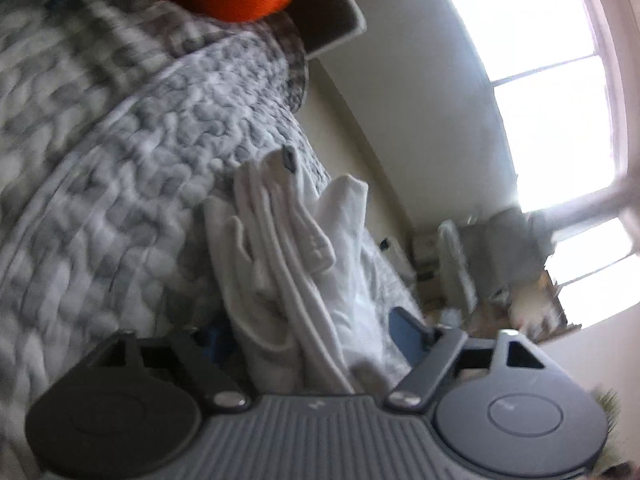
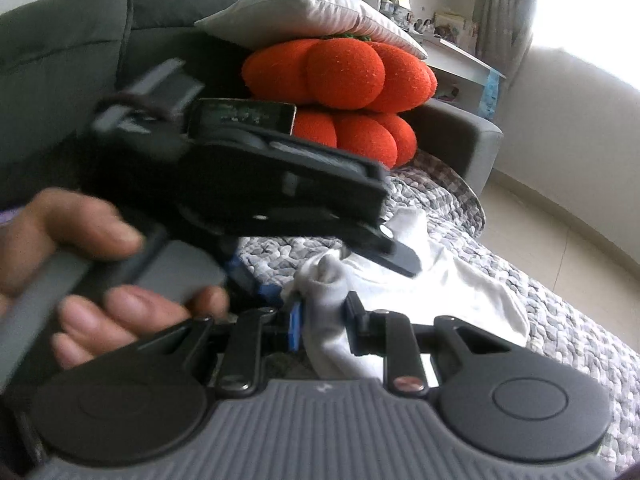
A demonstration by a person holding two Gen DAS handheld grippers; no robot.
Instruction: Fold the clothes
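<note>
White socks (image 1: pixel 280 240) lie bunched on a grey quilt (image 1: pixel 120 160). They run down between the wide-apart jaws of my left gripper (image 1: pixel 312 336); its blue pads stand clear of the cloth on both sides. In the right wrist view my right gripper (image 2: pixel 325 322) is shut on a bunched white sock (image 2: pixel 320 280), blue pad on the left, dark pad on the right. More white cloth (image 2: pixel 460 292) spreads behind it on the quilt. The left gripper's dark finger (image 2: pixel 400 261) hangs just above that cloth, and a person's hand (image 2: pixel 80 240) holds its handle.
An orange plush cushion (image 2: pixel 344 76) and a white pillow (image 2: pixel 312 12) are stacked against the dark grey sofa (image 2: pixel 60 60) behind the quilt. The quilt's edge drops to a pale floor (image 2: pixel 560 216) on the right. A bright window (image 1: pixel 552 100) fills the far wall.
</note>
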